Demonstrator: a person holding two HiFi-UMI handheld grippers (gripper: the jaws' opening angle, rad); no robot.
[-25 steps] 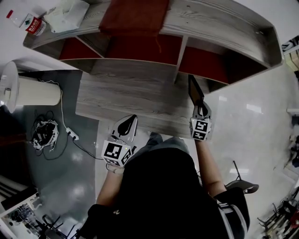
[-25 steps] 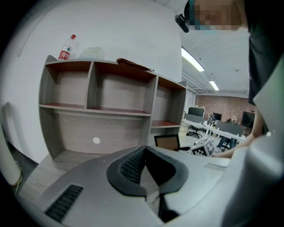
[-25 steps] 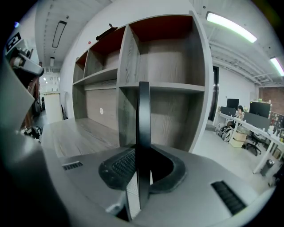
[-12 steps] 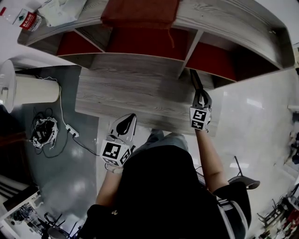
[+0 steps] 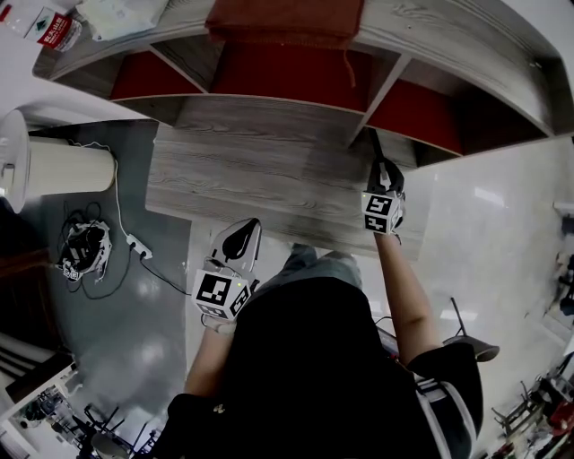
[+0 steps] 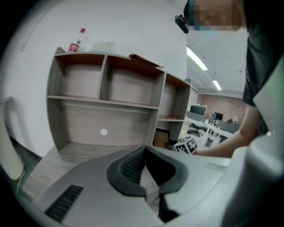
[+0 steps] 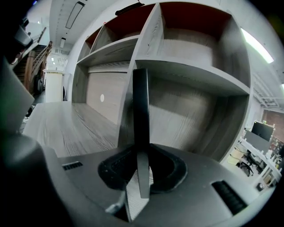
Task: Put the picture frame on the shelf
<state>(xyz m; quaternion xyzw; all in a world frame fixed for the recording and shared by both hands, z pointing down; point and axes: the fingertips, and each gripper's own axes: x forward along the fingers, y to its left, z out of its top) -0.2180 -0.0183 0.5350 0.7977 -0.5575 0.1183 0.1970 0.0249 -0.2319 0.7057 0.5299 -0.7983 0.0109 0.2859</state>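
Observation:
The picture frame (image 7: 141, 111) is dark and thin, seen edge-on and upright between the pads of my right gripper (image 7: 142, 173). The jaws are opening slightly, and the pads still touch the frame. In the head view the right gripper (image 5: 384, 179) holds the frame (image 5: 376, 147) at the mouth of the shelf's (image 5: 269, 106) lower right compartment (image 7: 191, 115), beside a divider. My left gripper (image 5: 242, 237) hangs back over the desk's front edge, shut and empty (image 6: 148, 179).
The grey wooden desk top (image 5: 242, 179) lies under the shelf unit. A red cloth (image 5: 285, 18), a bottle (image 5: 52, 29) and a white bag lie on the shelf top. A white cylinder bin (image 5: 54, 166) and cables (image 5: 85, 253) are at the left on the floor.
My right gripper has carried the frame forward towards the shelf's lower right compartment, and the frame now shows edge-on. The left gripper has stayed where it was.

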